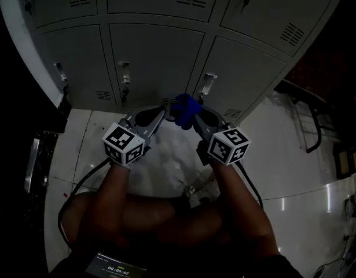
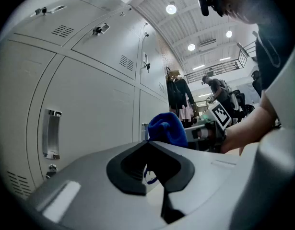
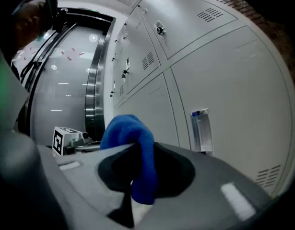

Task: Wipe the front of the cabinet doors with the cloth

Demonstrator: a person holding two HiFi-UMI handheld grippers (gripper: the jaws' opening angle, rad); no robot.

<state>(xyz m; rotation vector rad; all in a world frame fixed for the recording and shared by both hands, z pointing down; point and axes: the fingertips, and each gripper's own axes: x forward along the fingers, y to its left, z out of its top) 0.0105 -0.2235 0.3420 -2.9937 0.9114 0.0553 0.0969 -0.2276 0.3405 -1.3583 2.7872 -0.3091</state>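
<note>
Blue cloth [image 1: 183, 110] is bunched between the tips of both tools, in front of the lower row of grey metal cabinet doors [image 1: 157, 57] and not visibly touching them.

Left tool [image 1: 164, 116]: the jaws are closed together at the tips. In the left gripper view the cloth [image 2: 167, 127] sits directly at the tips of the left tool [image 2: 147, 142], and a thin blue strand hangs in the opening behind them. The grip appears to be on one edge of the cloth only.

Right tool [image 1: 195, 117]: the jaws are clamped on the cloth. In the right gripper view a fold of cloth [image 3: 133, 143] rises above the tips of the right tool [image 3: 136, 146] and a tail drops down through the gap between the jaws.

Both tools point toward the middle lower door, between two recessed door handles [image 1: 125, 74] [image 1: 207, 84]. Each door carries a louvred vent near its lower edge.

The marker cubes [image 1: 124, 143] [image 1: 228, 145] face upward, side by side and apart. The person's forearms [image 1: 117, 184] extend from below the cubes toward the bottom of the head view.

A glossy white tiled floor [image 1: 293, 155] lies beneath the tools and runs up to the base of the cabinet.
</note>
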